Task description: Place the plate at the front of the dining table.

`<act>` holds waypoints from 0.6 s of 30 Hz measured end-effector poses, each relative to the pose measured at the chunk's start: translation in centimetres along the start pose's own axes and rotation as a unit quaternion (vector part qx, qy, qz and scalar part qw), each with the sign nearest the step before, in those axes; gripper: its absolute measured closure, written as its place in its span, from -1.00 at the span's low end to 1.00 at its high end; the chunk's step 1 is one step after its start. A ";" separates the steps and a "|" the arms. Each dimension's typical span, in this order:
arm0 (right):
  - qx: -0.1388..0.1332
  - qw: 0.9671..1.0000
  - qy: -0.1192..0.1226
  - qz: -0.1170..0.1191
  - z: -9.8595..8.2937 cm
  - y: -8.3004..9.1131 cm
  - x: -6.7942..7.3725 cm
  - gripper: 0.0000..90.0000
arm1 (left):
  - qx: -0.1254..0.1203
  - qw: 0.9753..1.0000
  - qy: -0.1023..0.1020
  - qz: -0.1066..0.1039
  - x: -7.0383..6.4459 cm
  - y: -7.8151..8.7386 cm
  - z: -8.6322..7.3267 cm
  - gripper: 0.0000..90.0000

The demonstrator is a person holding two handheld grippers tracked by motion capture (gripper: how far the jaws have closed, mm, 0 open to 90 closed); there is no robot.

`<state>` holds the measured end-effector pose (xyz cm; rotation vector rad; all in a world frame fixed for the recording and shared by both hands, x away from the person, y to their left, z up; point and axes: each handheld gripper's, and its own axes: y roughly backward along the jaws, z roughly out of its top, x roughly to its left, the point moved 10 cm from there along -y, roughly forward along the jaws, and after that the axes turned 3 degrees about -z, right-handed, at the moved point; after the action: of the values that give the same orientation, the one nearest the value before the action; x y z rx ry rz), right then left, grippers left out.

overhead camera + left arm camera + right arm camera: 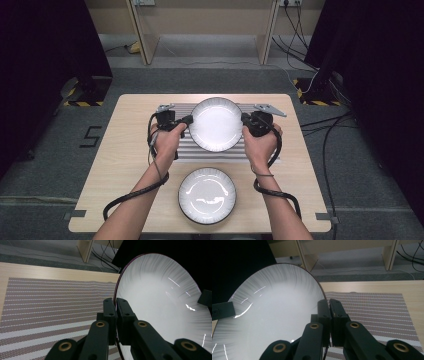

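**Inspector A:** Grey carpeted floor, dark curtains at both sides, loose cables at the right. A pale wooden tabletop carries a striped mat across its far half. What is in hand?

**Inspector B:** The far plate, white with a dark rim. It lies directly between the two tools, over the mat. The left tongs take its left rim, the right tongs its right rim, on opposite ends of one line across the plate.

**Inspector A:** State of the tongs?

**Inspector B:** Both narrow, each closed on the rim. In the left gripper view the rim runs edge-on between the jaws, and the plate face tilts up away from the mat. The right gripper view gives the mirror of that.

**Inspector A:** Which hand is nearer?

**Inspector B:** Neither. Both hands sit level with each other, one on each side. A round plate has no long axis, so my judgement is that any move depends on the two grips travelling together along that shared line.

**Inspector A:** Count.

**Inspector B:** Two plates: the held one, and a near plate flat on the bare tabletop, just beyond the mat's near edge and apart from the first. One mat. Two tongs.
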<state>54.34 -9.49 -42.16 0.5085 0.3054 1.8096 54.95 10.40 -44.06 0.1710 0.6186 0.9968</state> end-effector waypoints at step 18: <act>0.005 1.000 -0.001 -0.002 0.5 -1.0 -0.3 0.96 | 0.004 1.000 0.019 0.002 0.5 -0.8 0.4 0.92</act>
<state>55.45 -9.47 -42.23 0.5160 0.3131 1.8046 55.94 10.40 -44.26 0.1602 0.6572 1.0036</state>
